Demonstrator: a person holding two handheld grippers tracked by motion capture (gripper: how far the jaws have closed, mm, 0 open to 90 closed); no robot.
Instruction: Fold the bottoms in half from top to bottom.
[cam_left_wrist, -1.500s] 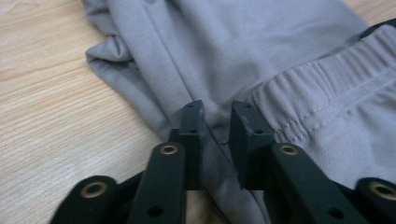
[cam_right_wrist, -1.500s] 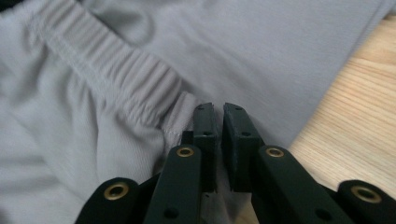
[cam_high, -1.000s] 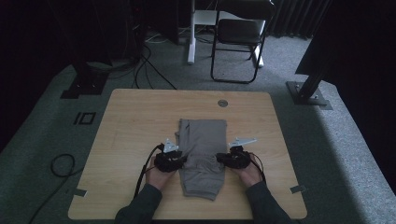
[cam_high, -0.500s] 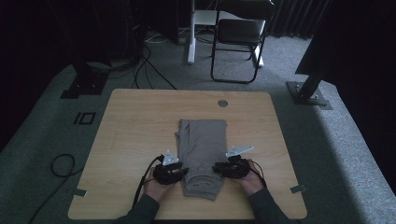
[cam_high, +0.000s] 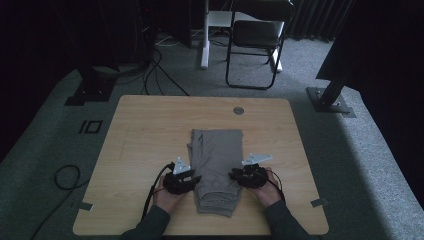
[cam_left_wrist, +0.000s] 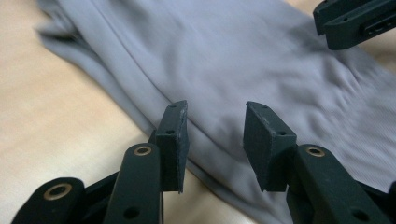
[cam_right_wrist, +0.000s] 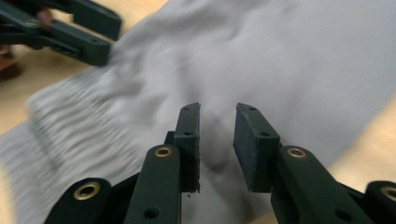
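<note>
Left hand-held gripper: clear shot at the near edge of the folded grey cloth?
Probably yes. The left hand-held gripper sits open right at the edge of the grey cloth, nothing between them; the right hand-held gripper is at the opposite edge.

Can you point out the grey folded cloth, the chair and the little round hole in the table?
grey folded cloth (cam_high: 217, 150): high view, its flat middle.
chair (cam_high: 256, 32): high view, its seat.
round hole (cam_high: 238, 110): high view, its centre.

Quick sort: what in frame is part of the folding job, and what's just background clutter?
In the job:
- folded grey garment on the table
- left gripper, jaws open over the garment's edge
- right gripper, jaws open, just been opening, nothing pinched

Just lying about:
- folding chair behind the table
- floor cables
- black stand base
</note>
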